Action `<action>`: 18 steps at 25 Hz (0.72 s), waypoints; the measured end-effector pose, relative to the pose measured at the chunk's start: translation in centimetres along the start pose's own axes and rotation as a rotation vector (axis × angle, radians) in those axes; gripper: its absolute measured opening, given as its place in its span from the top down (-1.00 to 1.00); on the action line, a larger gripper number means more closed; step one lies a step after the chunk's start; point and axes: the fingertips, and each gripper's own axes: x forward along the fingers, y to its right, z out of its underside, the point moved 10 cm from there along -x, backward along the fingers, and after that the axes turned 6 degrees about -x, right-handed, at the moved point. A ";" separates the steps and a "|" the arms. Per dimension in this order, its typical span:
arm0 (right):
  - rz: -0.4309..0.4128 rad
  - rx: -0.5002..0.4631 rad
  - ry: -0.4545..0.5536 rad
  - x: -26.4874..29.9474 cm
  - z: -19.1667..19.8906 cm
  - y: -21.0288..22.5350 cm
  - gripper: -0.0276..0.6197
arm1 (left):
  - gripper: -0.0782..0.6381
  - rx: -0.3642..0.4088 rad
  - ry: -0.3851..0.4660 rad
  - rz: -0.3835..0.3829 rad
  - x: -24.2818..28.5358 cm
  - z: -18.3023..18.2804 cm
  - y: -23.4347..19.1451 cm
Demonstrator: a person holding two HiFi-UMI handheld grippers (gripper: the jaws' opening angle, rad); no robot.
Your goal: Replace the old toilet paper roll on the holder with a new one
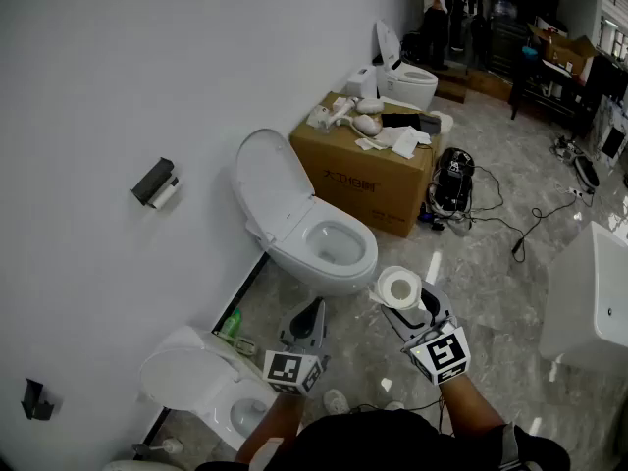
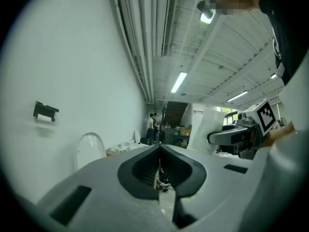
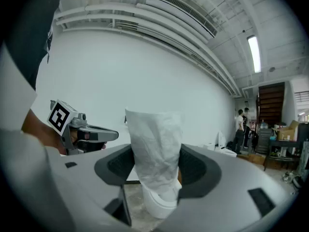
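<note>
Gripped the new toilet paper roll [image 1: 399, 287] in the right gripper [image 1: 410, 307], just below centre of the head view. Had the left gripper [image 1: 312, 314] shut and empty, lower centre, near it. Saw the old roll [image 1: 165, 195] on the wall holder [image 1: 150, 180], mid left, well apart from both.

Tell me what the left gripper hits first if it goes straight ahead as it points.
Probably nothing close: the left gripper aims right of the raised toilet lid, toward far-off people; depth is unclear.
</note>
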 end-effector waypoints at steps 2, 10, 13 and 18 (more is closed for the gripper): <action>0.007 -0.001 -0.006 0.0 0.1 0.1 0.08 | 0.76 -0.008 0.000 -0.012 -0.1 0.3 -0.1; 0.004 -0.006 -0.016 0.9 0.1 -0.7 0.08 | 0.76 -0.013 -0.014 -0.015 -0.4 0.6 -0.9; -0.022 0.046 0.041 1.5 -0.2 -1.2 0.07 | 0.76 -0.019 -0.016 -0.014 -0.6 0.4 -1.8; -0.030 0.104 0.090 3.8 -0.8 -2.3 0.07 | 0.76 -0.019 -0.004 -0.019 -1.1 -0.2 -4.3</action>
